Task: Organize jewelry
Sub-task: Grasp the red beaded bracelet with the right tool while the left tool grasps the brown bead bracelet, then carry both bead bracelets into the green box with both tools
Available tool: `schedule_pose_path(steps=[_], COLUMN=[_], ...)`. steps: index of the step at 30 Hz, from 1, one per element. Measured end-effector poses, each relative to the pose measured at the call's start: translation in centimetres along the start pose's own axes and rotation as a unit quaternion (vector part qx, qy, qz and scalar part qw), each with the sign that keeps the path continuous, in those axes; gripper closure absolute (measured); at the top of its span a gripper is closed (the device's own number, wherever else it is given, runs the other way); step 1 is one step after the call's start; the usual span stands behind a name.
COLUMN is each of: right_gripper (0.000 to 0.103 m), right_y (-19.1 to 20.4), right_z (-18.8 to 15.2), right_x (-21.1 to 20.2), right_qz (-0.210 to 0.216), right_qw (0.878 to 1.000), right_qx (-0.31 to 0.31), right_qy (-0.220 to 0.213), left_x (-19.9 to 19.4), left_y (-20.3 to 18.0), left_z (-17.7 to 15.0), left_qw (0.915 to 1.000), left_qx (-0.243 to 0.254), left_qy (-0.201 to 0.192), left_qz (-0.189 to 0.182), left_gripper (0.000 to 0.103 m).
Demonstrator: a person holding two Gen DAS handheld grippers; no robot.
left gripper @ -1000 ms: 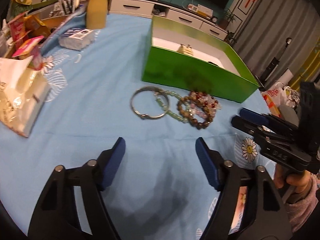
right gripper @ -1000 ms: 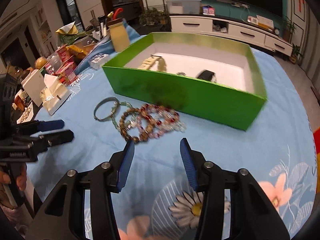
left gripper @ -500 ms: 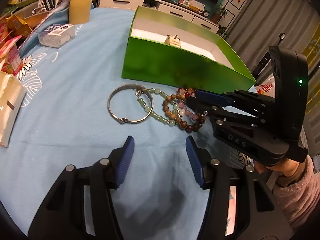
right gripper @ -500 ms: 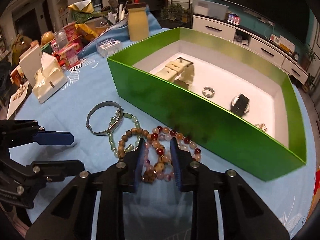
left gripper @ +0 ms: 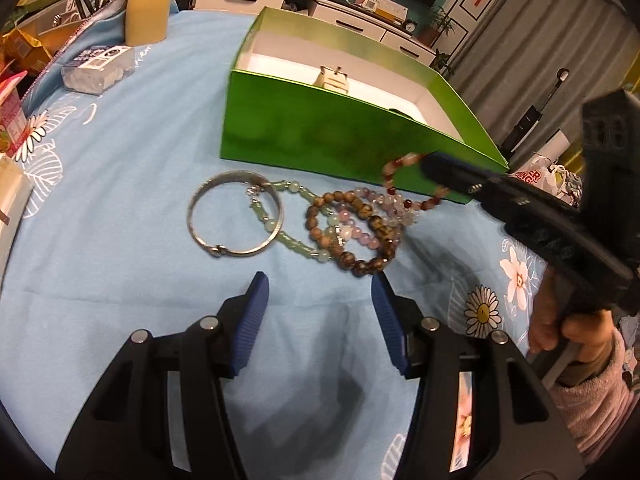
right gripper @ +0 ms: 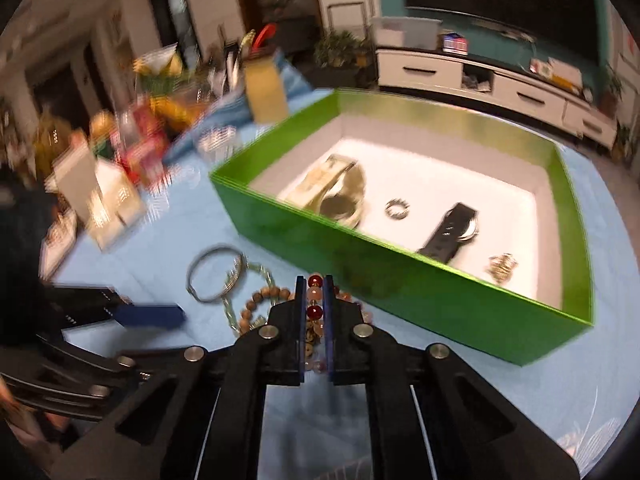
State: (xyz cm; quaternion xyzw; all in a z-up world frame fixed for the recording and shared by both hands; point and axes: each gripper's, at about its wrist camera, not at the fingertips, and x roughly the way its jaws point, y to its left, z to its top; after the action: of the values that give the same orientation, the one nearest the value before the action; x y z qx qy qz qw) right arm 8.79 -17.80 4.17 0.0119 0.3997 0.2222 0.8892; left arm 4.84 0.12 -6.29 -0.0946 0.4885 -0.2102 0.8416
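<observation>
Surface (left gripper: 120, 184) was covered in a light-blue floral cloth, filling most of both views. Green box (right gripper: 400, 276) was seen open in the upper right of the right wrist view; a watch (right gripper: 452, 232), a ring (right gripper: 397, 209) and other small pieces were seen on its white floor. Left claw (left gripper: 318, 300) was held part-open at bottom centre of its view, nothing between the pads. Right claw (right gripper: 312, 300) was clenched on the red-and-pink bead bracelet (right gripper: 315, 281), which was seen lifted against the box wall at right centre of the left view. Silver bangle (left gripper: 236, 214), green bead strand (left gripper: 298, 244) and brown bead bracelet (left gripper: 352, 236) were left on the cloth at centre, touching one another.
</observation>
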Motion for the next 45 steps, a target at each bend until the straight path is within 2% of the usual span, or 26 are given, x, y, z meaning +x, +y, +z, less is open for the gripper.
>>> schedule_pose_path(steps=[4,10,15,18,20,23,24,28,32,45], right_gripper=[0.096,0.096,0.096,0.096,0.096,0.096,0.096,0.096,0.096,0.096], right_y=[-1.4,-2.6,-2.9,-3.0,-3.1,-3.3,-3.4,-3.9,-4.0,-2.7], right_z=[-0.3,-1.1,-1.5,-1.8,-1.9,-2.2,-2.3,-2.6,-2.8,-1.7], right_x=[-2.8,-4.9,-5.6,-5.9,-6.1,-6.5,-6.7,-7.4,-7.9,-9.5], right_qz=[0.004,0.011,0.020,0.026,0.029,0.028,0.028,0.026,0.025,0.031], right_qw=[0.999,0.997,0.996,0.996,0.995,0.995,0.995,0.994,0.993,0.992], right_qx=[0.032,0.053,0.057,0.061,0.063,0.064,0.065,0.071,0.074,0.059], right_qy=[-0.031,-0.052,-0.059,-0.066,-0.069,-0.073,-0.075,-0.081,-0.085,-0.104], left_x=[1.3,2.8,3.7,4.0,4.1,3.8,3.5,2.2,0.5,-3.7], left_y=[-0.6,-1.9,-3.3,-4.0,-4.4,-4.0,-3.6,-2.2,-2.5,-4.1], left_z=[0.5,1.5,2.3,2.2,2.0,1.5,1.3,0.8,0.4,3.4], left_qw=[0.9996,0.9982,0.9951,0.9937,0.9924,0.9937,0.9949,0.9959,0.9968,0.9968], left_qx=[-0.024,-0.049,-0.052,-0.042,-0.026,-0.021,-0.026,-0.025,-0.009,0.015], left_qy=[0.017,0.028,0.028,0.022,0.023,0.023,0.024,0.025,0.006,-0.048], left_qz=[-0.007,0.020,0.078,0.102,0.118,0.108,0.094,0.083,0.080,0.063], left_gripper=[0.056,0.056,0.061,0.068,0.086,0.093,0.093,0.093,0.093,0.093])
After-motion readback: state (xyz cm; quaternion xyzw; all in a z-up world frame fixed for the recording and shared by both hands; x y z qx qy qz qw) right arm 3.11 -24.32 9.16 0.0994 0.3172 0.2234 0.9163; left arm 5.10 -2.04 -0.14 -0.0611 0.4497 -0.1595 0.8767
